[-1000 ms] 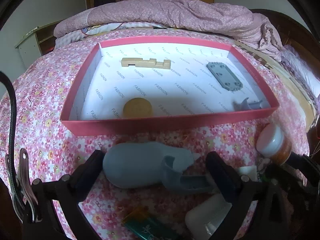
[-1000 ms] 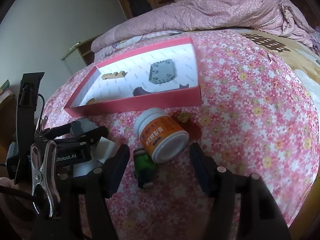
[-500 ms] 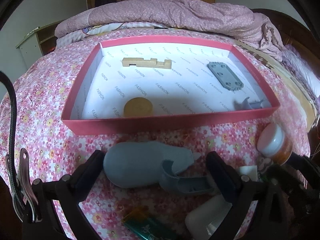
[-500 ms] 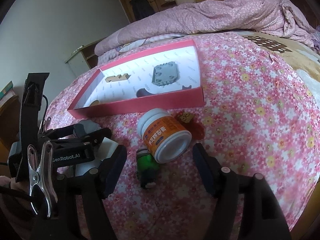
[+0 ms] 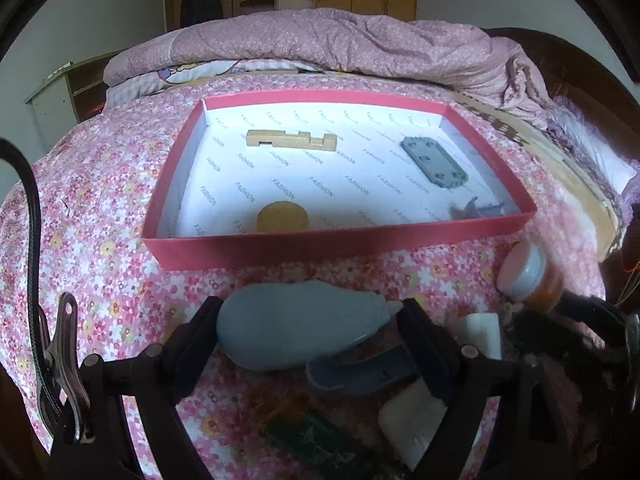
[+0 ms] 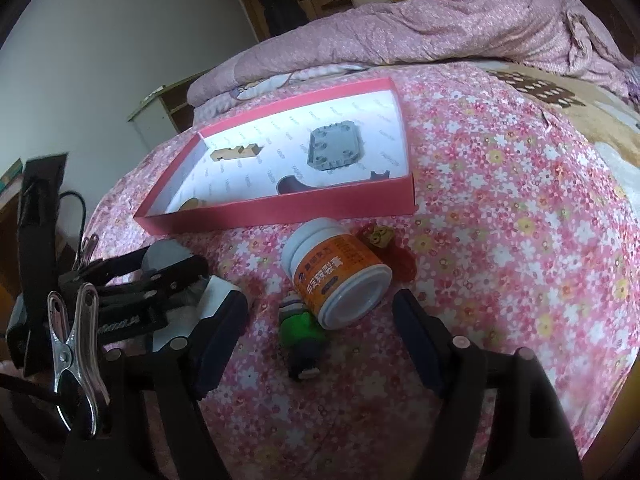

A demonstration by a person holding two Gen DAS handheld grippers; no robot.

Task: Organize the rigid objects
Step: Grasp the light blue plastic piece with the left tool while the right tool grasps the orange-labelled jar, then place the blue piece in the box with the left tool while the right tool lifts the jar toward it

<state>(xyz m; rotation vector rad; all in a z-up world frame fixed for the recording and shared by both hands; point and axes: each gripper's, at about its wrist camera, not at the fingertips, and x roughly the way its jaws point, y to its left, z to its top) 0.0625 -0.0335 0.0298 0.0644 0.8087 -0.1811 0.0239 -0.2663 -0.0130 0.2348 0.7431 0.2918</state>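
A red box [image 5: 340, 242] with a white lining lies on the flowered bedspread and holds a wooden block [image 5: 291, 140], a yellow disc [image 5: 282, 217], a grey plate [image 5: 434, 161] and a small grey piece [image 5: 476, 210]. My left gripper [image 5: 308, 332] is shut on a grey egg-shaped shell [image 5: 296, 330], held just off the bed in front of the box. A second grey curved part [image 5: 360, 374] lies below it. My right gripper [image 6: 320, 330] is open around an orange-and-white jar [image 6: 338, 270] lying on its side, with a green toy [image 6: 302, 330] between the fingers.
White blocks [image 5: 414, 420] and a green packet [image 5: 316, 436] lie near the left gripper. A small red and brown toy [image 6: 386, 246] lies beside the jar. A crumpled pink quilt [image 5: 340, 40] lies behind the box. The left gripper [image 6: 132, 280] shows in the right wrist view.
My left gripper has closed on the grey shell and lifted it away from the curved grey part. My right gripper has moved a little toward the jar.
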